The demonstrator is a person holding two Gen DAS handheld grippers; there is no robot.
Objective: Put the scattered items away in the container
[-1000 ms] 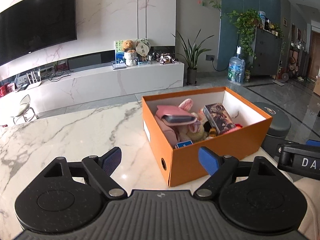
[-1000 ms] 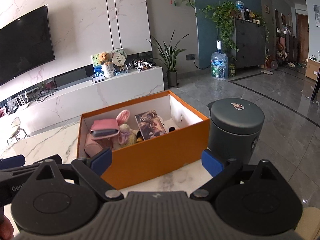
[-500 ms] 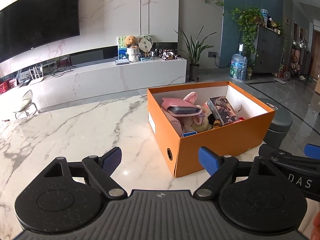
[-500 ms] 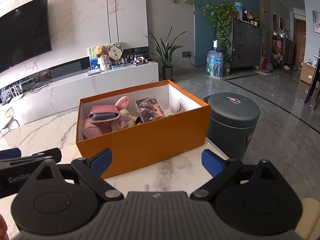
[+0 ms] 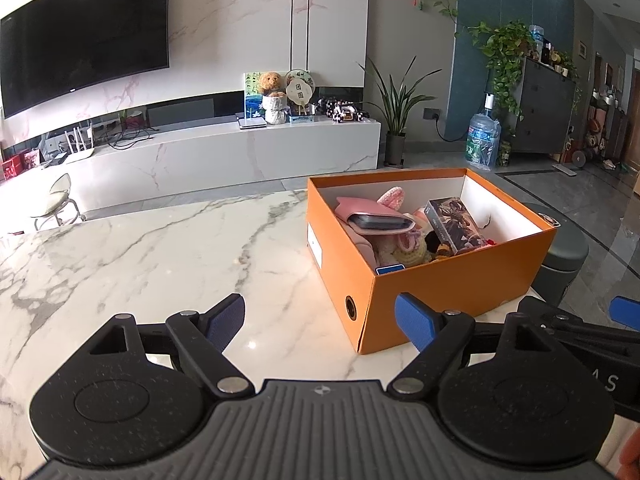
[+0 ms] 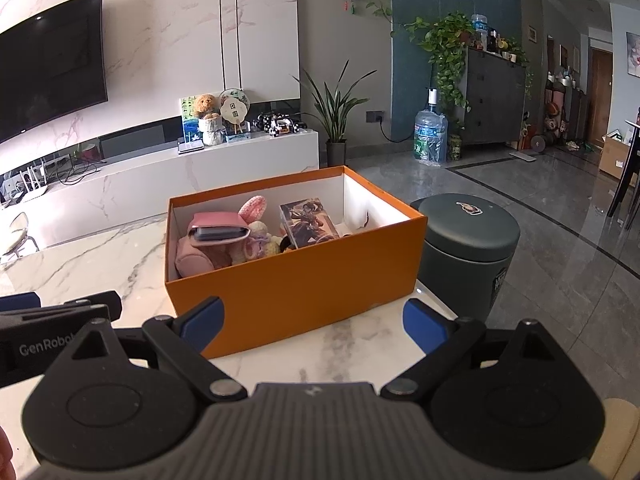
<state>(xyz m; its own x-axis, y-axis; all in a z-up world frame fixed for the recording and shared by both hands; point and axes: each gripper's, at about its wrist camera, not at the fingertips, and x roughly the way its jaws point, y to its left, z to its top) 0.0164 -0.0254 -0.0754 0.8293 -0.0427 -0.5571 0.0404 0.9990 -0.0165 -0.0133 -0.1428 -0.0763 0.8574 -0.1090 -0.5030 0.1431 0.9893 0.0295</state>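
An orange cardboard box stands on the marble table; it also shows in the right wrist view. Inside lie a pink pouch, a knitted plush toy and a printed card box. My left gripper is open and empty, held back from the box's near left corner. My right gripper is open and empty in front of the box's long side.
A dark round bin stands on the floor right of the table, past its edge. A TV wall and a low white cabinet are behind. The other gripper shows at the frame edge in each view.
Both grippers have drawn back from the box and risen a little, so the box looks smaller and farther. Both stay open and empty.
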